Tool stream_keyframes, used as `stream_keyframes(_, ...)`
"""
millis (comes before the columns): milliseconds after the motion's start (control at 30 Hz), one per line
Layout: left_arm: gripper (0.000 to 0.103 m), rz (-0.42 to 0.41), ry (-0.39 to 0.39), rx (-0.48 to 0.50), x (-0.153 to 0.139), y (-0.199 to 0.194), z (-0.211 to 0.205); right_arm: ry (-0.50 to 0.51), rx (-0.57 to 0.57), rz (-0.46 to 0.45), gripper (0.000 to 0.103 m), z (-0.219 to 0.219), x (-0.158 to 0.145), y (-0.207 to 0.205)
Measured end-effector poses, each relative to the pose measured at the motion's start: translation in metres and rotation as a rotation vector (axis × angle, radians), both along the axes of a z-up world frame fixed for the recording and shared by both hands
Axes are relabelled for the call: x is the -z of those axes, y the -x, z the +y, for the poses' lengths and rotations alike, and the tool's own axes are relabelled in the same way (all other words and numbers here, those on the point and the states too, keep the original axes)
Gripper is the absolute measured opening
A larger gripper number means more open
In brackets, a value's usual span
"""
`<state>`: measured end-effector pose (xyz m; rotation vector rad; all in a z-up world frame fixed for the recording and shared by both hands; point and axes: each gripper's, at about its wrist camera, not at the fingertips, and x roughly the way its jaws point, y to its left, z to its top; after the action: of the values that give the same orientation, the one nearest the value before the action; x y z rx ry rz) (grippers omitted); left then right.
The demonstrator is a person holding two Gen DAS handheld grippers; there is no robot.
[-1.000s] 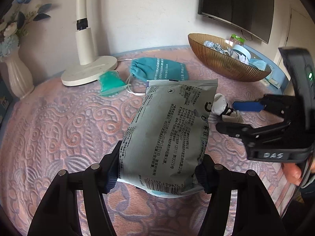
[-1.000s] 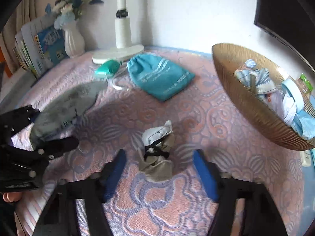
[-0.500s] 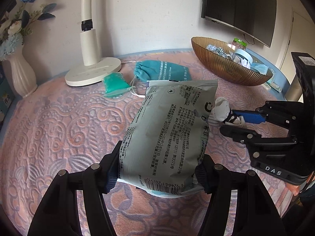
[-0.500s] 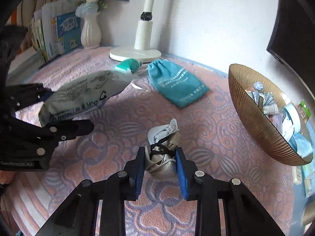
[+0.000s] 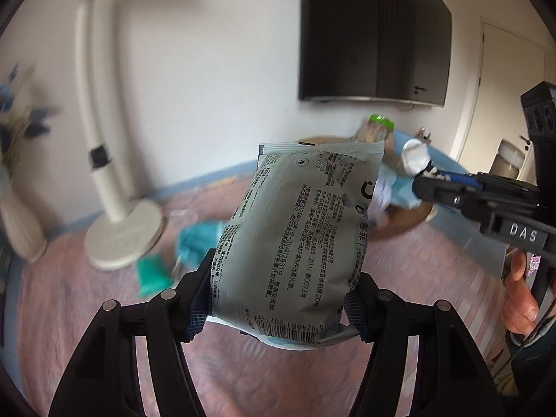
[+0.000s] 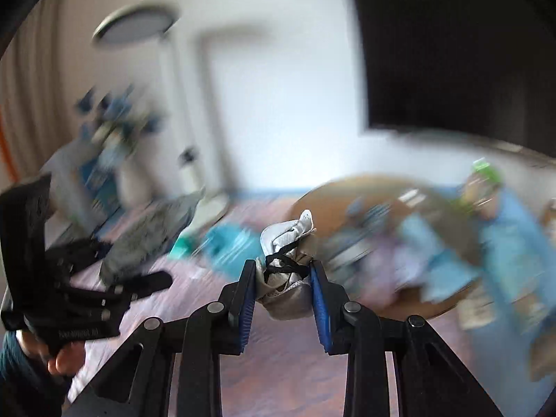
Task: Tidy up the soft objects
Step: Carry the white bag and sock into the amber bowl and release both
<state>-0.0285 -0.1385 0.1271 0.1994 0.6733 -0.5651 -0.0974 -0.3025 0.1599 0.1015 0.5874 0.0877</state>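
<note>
Left claw (image 5: 278,304) pinches the pack (image 5: 305,236); right claw (image 6: 282,290) pinches the sock (image 6: 286,271). Release only when squarely above the bowl (image 6: 448,307).

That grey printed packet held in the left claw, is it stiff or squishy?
Probably squishy: the grey packet bulges like a pillow, and it narrows where the left claw pinches it. It seems light for its size, since it stands up held only at its bottom end. The glossy film might be slippery.
</note>
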Motion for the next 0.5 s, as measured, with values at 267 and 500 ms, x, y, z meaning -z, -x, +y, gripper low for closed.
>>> stream_keyframes(267, 0.062, 0.016, 0.005, 0.035, -0.007, -0.061, -0.092, -0.023, 0.182, -0.029, 0.029, -0.067, -0.035, -0.019)
stream_keyframes(500, 0.079, 0.065, 0.015, 0.007, 0.009, -0.074, -0.104, -0.015, 0.193, 0.051, 0.069, -0.085, -0.013, -0.037)
